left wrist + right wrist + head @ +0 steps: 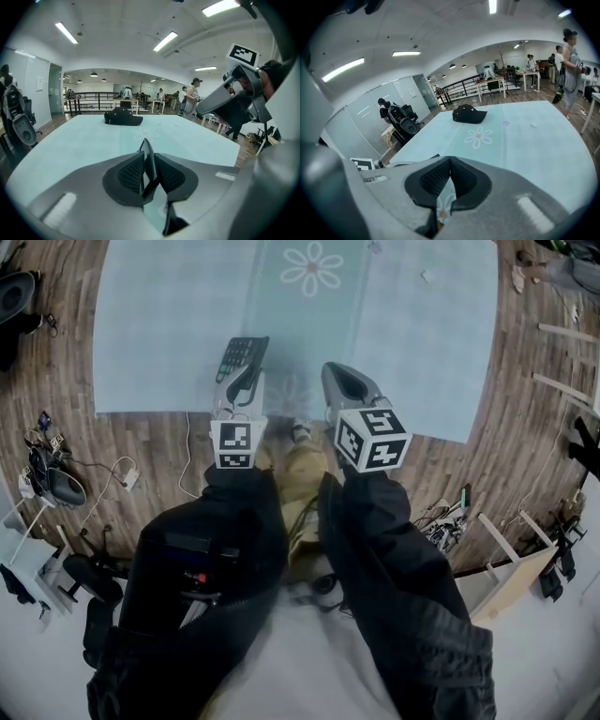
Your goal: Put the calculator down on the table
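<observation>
Clamping the calculator [241, 354] edge-on, left gripper [149, 164] over table [422, 352]; right gripper [449, 161] alongside, jaws together; key print unreadable.

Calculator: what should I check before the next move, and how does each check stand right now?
1. Calculator gripped by the left gripper: ok, it is held edge-on between the jaws.
2. Table bare around the calculator: ok.
3. Calculator resting on the table: cannot tell; neither view shows contact.
4. Right gripper out of the way: ok, it is shut and empty, beside the left gripper.
5. Cap away from the drop spot: ok, it lies far across the table.
</observation>
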